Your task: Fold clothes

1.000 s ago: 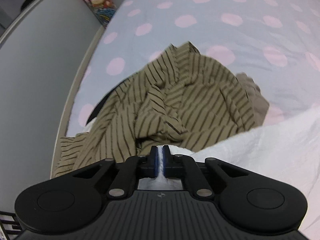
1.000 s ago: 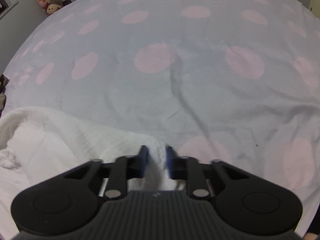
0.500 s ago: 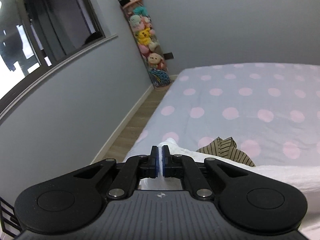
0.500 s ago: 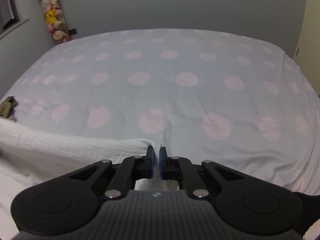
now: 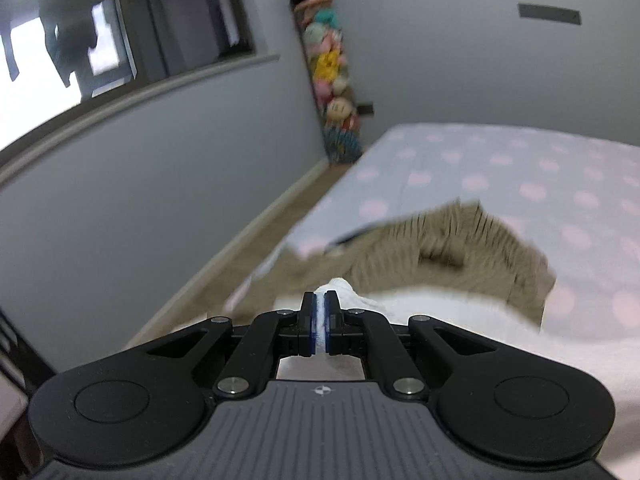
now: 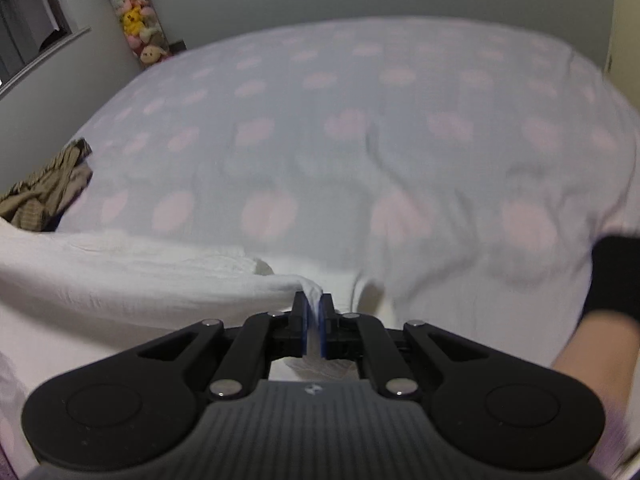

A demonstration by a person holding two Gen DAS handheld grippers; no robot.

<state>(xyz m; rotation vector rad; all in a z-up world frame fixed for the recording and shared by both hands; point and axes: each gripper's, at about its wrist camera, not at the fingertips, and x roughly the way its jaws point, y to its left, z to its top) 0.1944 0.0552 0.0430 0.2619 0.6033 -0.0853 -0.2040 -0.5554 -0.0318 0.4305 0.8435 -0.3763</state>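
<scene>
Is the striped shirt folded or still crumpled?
Crumpled. The striped shirt lies in an uneven heap on the bed, with no flat folded edges.

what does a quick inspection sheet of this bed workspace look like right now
surface: bed sheet, pale with pink dots, creased.
job's things: white garment, stretched between both grippers; striped olive garment, crumpled near the bed's edge.
clutter: nothing seen.
grippers: left hand-held gripper shut on a white fold; right hand-held gripper shut on another fold.
cables: nothing seen.
surroundings: plush toy stack in the corner; window; grey walls; dark sleeve.
</scene>
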